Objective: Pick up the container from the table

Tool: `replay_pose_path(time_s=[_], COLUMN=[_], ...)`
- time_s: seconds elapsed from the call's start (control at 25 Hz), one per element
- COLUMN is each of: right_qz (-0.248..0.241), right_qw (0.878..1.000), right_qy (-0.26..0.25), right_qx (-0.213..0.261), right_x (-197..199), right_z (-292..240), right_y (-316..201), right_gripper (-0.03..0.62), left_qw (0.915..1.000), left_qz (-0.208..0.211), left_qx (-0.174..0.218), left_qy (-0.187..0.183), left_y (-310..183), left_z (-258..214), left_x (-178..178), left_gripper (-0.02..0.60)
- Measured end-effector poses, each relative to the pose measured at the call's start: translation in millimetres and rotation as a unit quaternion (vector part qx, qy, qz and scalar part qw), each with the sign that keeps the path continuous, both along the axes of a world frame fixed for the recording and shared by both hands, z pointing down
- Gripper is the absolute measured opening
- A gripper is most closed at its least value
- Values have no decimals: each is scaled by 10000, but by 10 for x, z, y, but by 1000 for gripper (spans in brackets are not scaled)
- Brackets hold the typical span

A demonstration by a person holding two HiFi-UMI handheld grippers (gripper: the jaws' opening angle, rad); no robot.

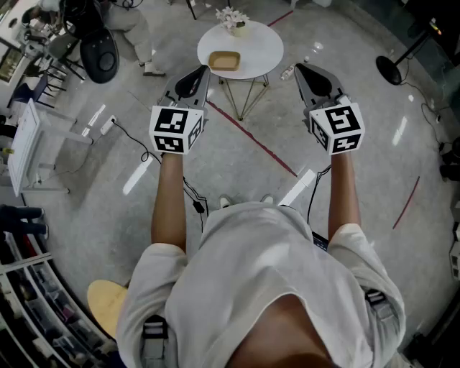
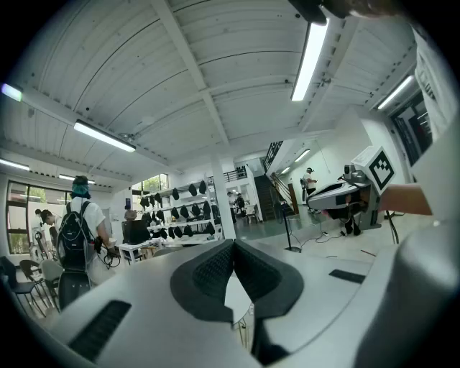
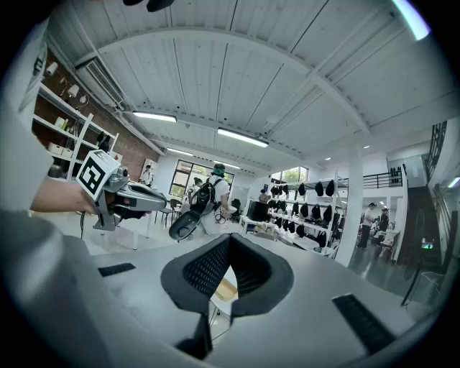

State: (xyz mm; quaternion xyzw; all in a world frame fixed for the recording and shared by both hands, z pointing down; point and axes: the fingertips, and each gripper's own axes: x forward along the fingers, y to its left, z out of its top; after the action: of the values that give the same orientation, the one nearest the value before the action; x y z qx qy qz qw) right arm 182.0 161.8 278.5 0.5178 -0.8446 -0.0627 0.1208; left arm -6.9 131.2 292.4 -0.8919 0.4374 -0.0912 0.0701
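Note:
A shallow tan container (image 1: 224,60) lies on a small round white table (image 1: 259,50), beside a pot of pale flowers (image 1: 233,21). Both grippers are held out level in the air, short of the table and apart from it. My left gripper (image 1: 202,70) points toward the table's left edge, and its jaws meet at the tips with nothing between them (image 2: 233,246). My right gripper (image 1: 300,68) hangs off the table's right side, shut and empty too (image 3: 230,238). Below its closed jaws a strip of the tan container (image 3: 224,290) shows.
The table stands on thin metal legs over a grey floor with red tape lines and cables (image 1: 136,144). A white rack (image 1: 29,144) stands at the left, a floor stand (image 1: 392,68) at the far right. A person with a backpack (image 2: 75,233) stands farther off.

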Motion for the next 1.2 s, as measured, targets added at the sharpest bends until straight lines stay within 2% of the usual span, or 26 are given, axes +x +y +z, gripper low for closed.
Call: replay_pose_path(time_s=[0.16, 0.32, 0.56, 0.88, 1.04, 1.2], right_qz=[31, -197, -524, -597, -556, -423], right_qw=[9999, 9992, 9978, 9976, 9983, 9986], right_qy=[-70, -254, -399, -364, -200, -302], right_qx=[147, 237, 44, 6, 17, 4], right_x=[223, 398, 314, 49, -288, -521], right_z=[-23, -2, 25, 247, 216, 158], right_y=[11, -51, -333, -1362, -2036, -2685], right_gripper=[12, 12, 12, 12, 14, 14], left_qw=[10000, 9995, 9986, 9987, 9988, 9997], left_qz=[-78, -326, -514, -500, -404, -219], left_qx=[1, -55, -126, 50, 18, -3], left_qy=[12, 28, 75, 3, 282, 81], left_y=[0, -69, -281, -1367, -2092, -2733], left_z=[11, 57, 77, 249, 217, 220], left_x=[156, 283, 231, -51, -359, -520], left_gripper=[17, 17, 17, 17, 17, 17])
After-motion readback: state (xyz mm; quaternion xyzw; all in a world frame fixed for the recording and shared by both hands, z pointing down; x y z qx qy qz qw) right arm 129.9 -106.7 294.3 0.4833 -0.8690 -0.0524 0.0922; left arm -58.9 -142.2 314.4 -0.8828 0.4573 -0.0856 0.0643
